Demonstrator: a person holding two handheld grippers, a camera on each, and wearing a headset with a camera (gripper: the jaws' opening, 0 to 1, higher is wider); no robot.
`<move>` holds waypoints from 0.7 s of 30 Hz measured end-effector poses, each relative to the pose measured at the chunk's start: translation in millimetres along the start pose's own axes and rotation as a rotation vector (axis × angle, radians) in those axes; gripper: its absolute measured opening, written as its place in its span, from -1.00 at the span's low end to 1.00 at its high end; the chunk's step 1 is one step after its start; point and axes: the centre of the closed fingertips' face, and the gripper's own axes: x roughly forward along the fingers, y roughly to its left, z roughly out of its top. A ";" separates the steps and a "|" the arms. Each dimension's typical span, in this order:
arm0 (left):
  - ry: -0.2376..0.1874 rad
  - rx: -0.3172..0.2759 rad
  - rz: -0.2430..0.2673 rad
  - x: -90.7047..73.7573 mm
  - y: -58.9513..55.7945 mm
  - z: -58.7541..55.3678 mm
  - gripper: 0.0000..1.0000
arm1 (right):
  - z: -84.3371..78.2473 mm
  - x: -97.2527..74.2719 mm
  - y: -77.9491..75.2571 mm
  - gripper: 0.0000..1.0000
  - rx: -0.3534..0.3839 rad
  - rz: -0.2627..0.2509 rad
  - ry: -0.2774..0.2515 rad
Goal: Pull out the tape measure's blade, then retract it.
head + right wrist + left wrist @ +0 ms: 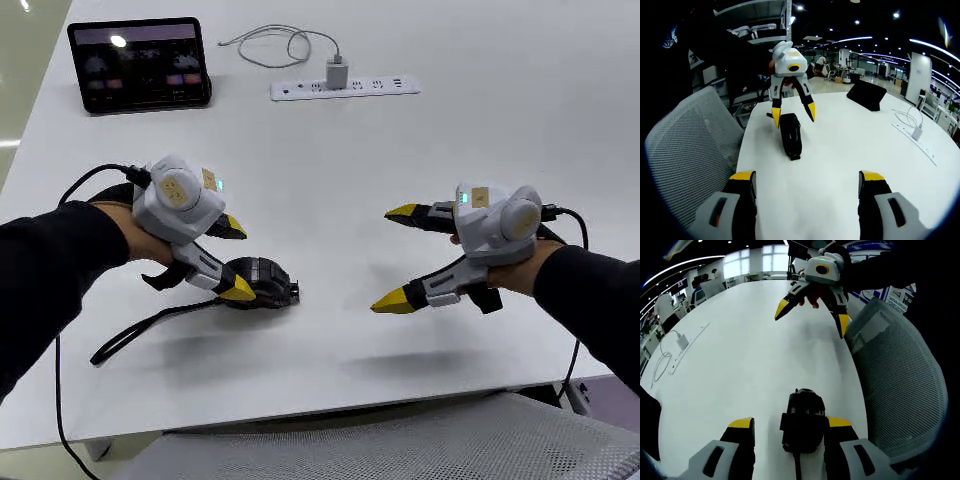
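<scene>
Black and rigid, the tape measure sits near the front edge of the desk, inside your open left claw; your right claw gapes empty. Clamp its body, then pinch the springy blade's tip.

tape measure 1 | grippers 2 | tablet 1 | power strip 1 | charger 1

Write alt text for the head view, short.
A black tape measure lies on a white table between the open jaws of the left hand-held gripper; the right hand-held gripper, also open, is held apart from it to the right. A tablet and a power strip sit at the far side.
</scene>
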 end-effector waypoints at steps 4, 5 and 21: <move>0.005 0.009 -0.008 0.7 -5.4 0.4 -0.08 | 5.4 14.1 2.2 0.52 -0.017 0.023 0.004; 0.005 0.016 -0.007 0.7 -6.5 0.7 -0.11 | 6.2 16.7 2.9 0.51 -0.020 0.028 0.005; 0.043 0.018 -0.001 3.4 -14.3 -0.7 -0.43 | -2.1 79.0 17.6 0.03 -0.070 0.125 0.061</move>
